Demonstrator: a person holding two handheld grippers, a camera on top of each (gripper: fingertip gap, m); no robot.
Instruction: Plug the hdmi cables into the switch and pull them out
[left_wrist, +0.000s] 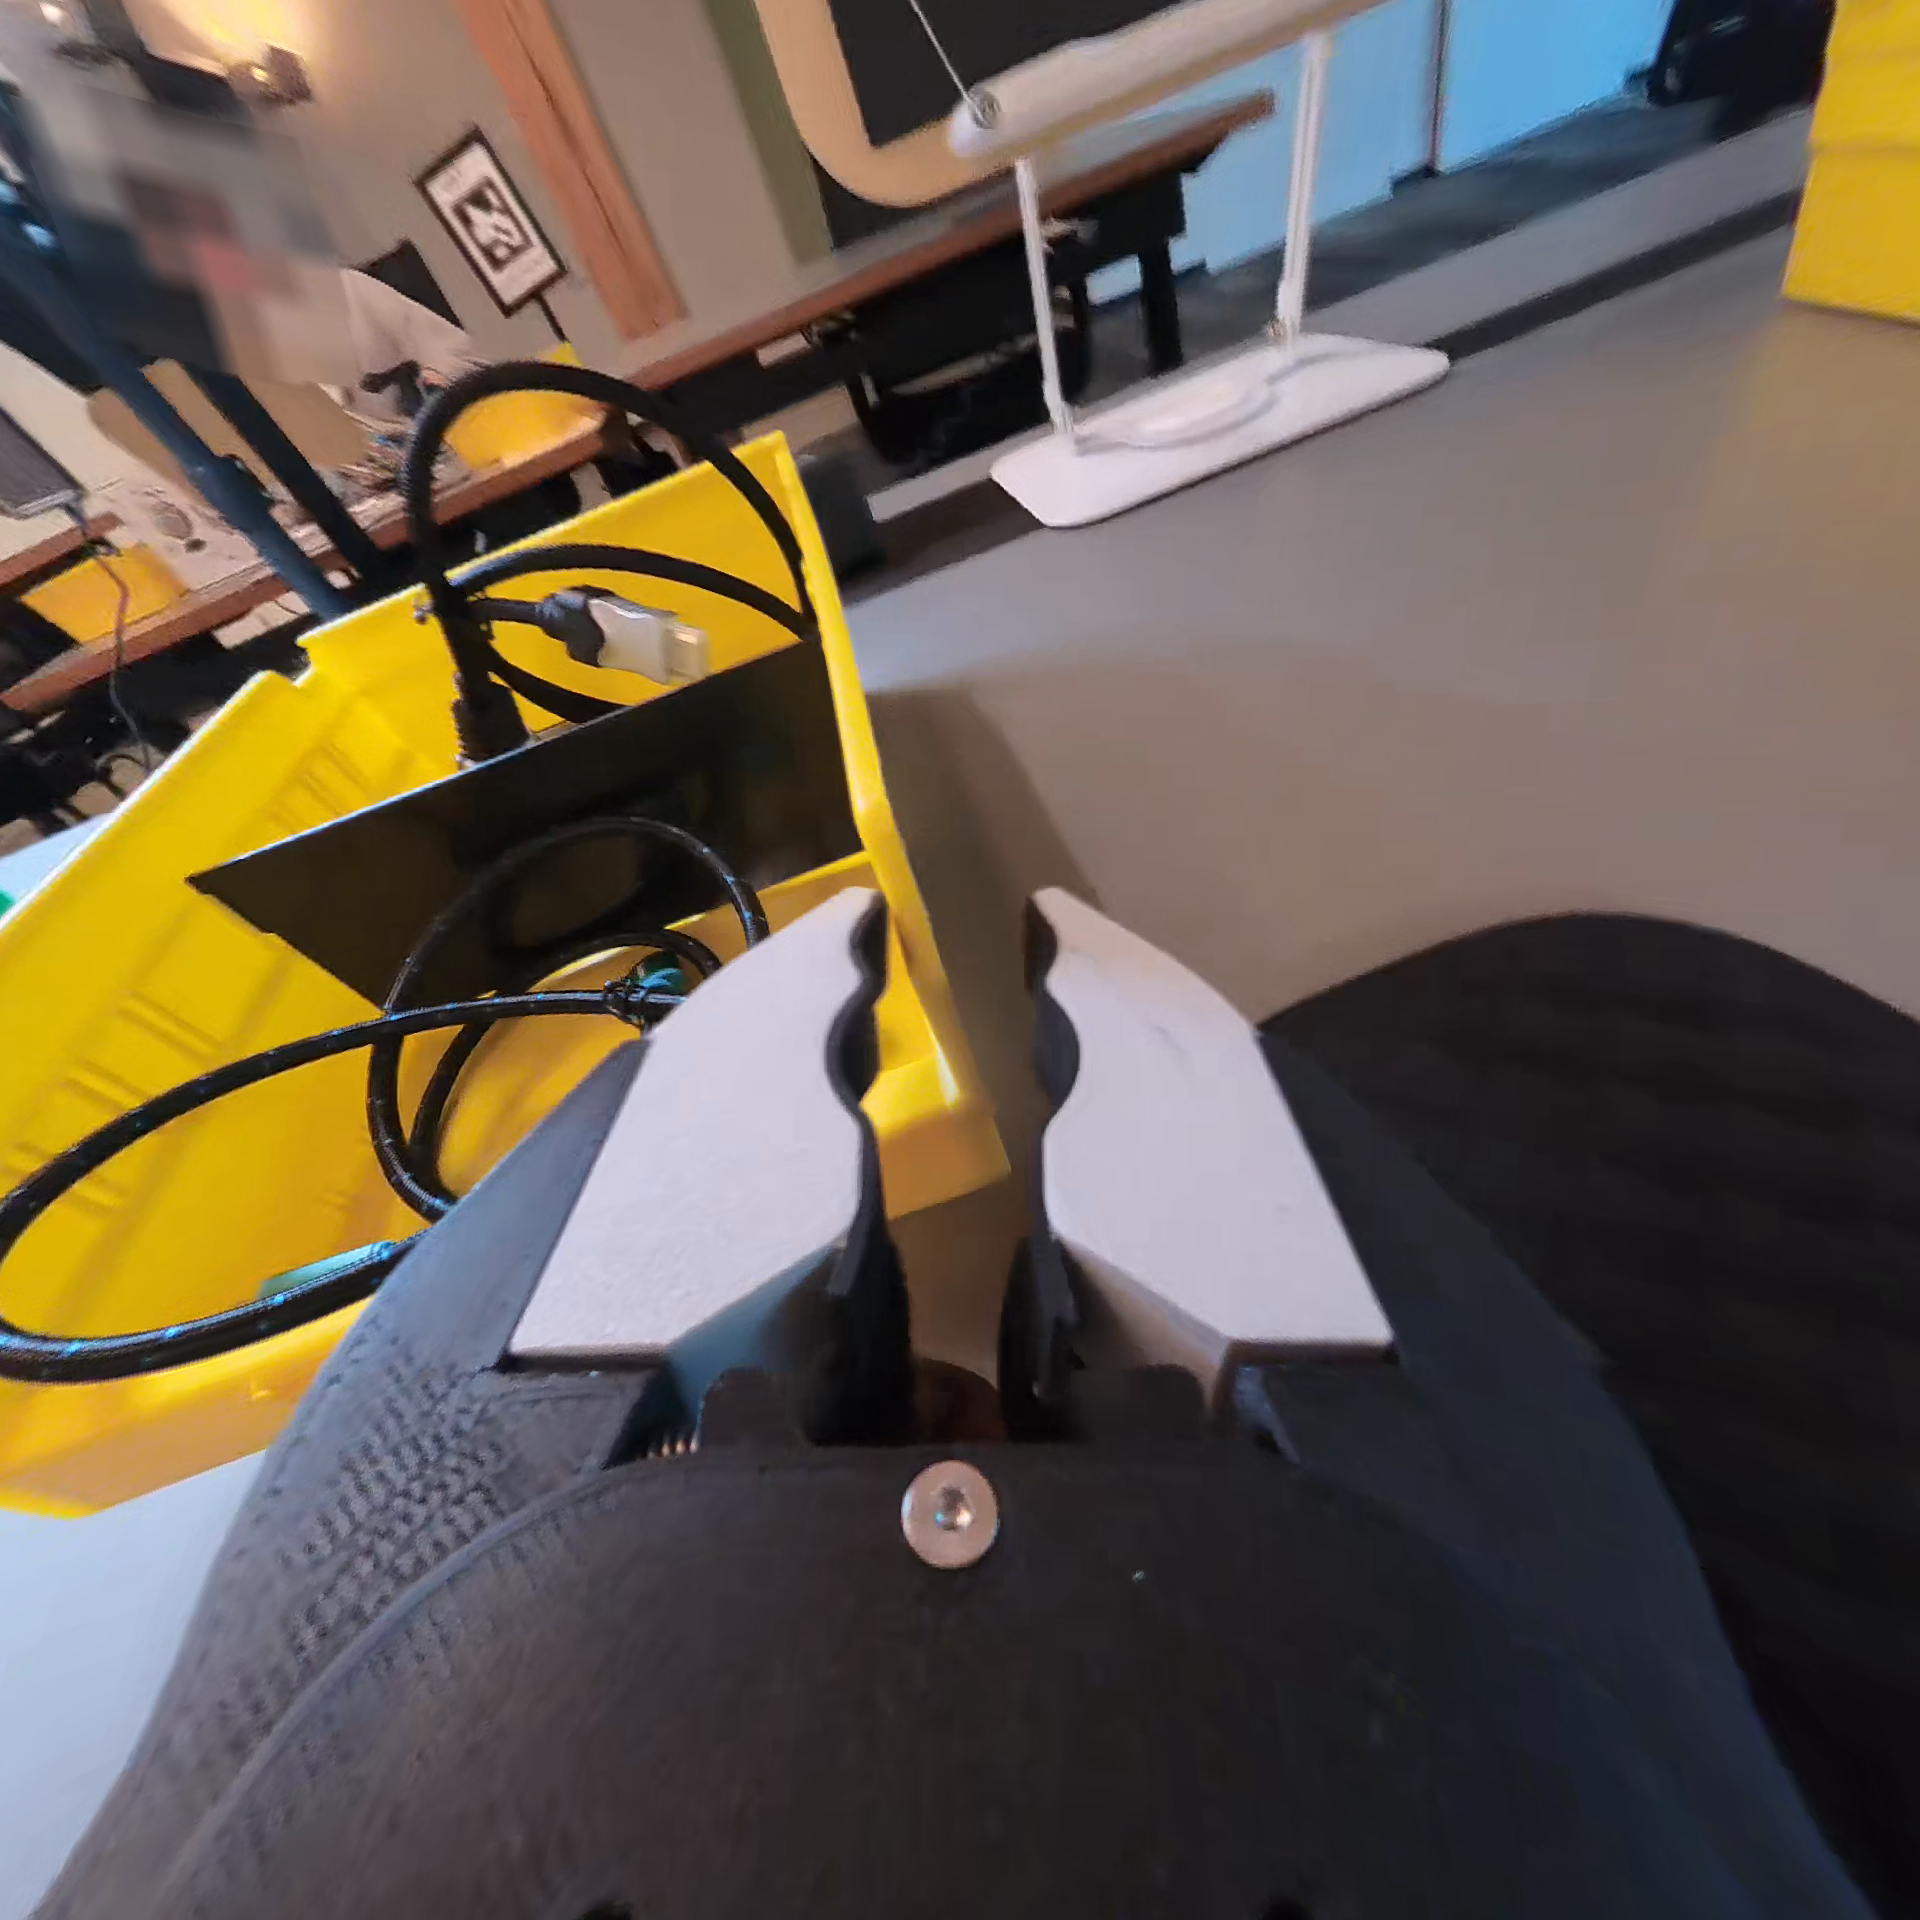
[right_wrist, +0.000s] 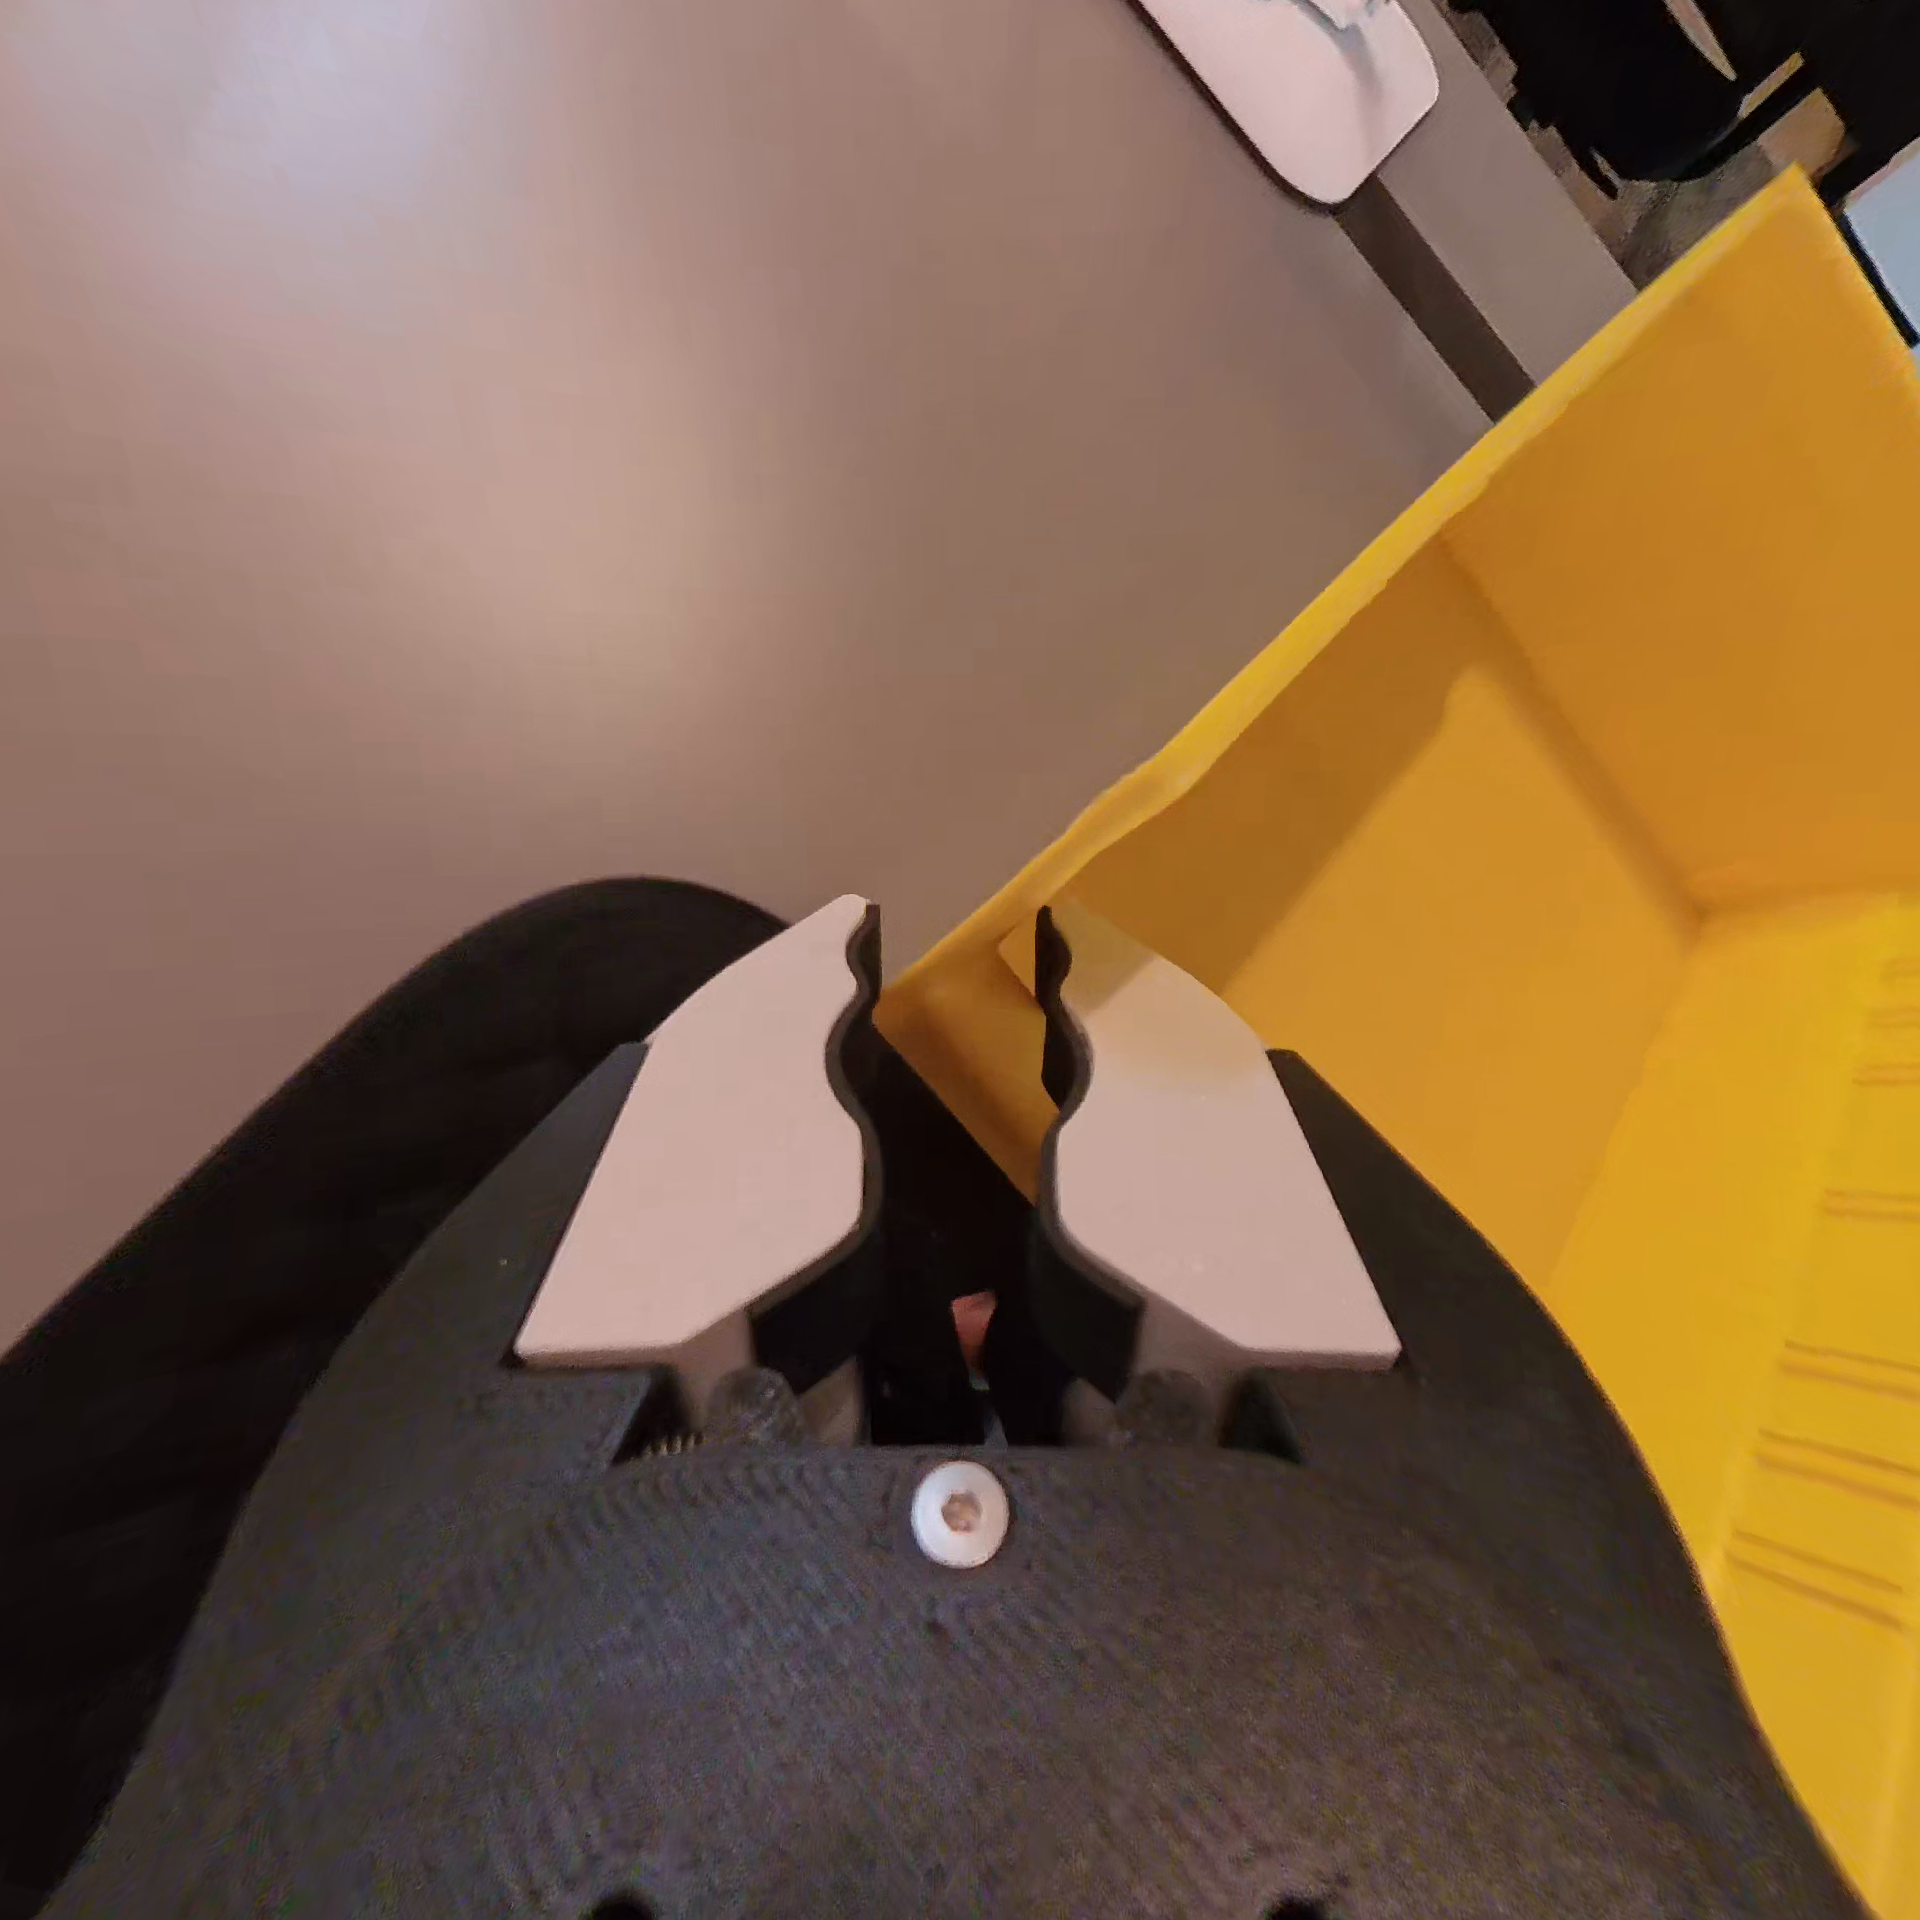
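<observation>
In the left wrist view a yellow bin (left_wrist: 208, 1039) holds coiled black HDMI cables (left_wrist: 416, 1060). One cable's silver-grey plug (left_wrist: 639, 634) sticks up at the back of the bin. A black flat panel (left_wrist: 468, 852) stands across the bin, and I cannot tell whether it is the switch. My left gripper (left_wrist: 956, 914) is open, and the bin's right wall (left_wrist: 914, 997) runs between its fingers. In the right wrist view my right gripper (right_wrist: 958, 920) is open at the corner of another yellow bin (right_wrist: 1558, 831), with one finger inside the wall and one outside. That bin looks empty.
Both bins stand on a grey tabletop (left_wrist: 1455, 675). A black textured pad (left_wrist: 1662, 1299) lies between the grippers and also shows in the right wrist view (right_wrist: 260, 1143). A white lamp base (left_wrist: 1226, 426) stands farther back. Desks and a person are in the background. Left tips to right tips: about 35 cm.
</observation>
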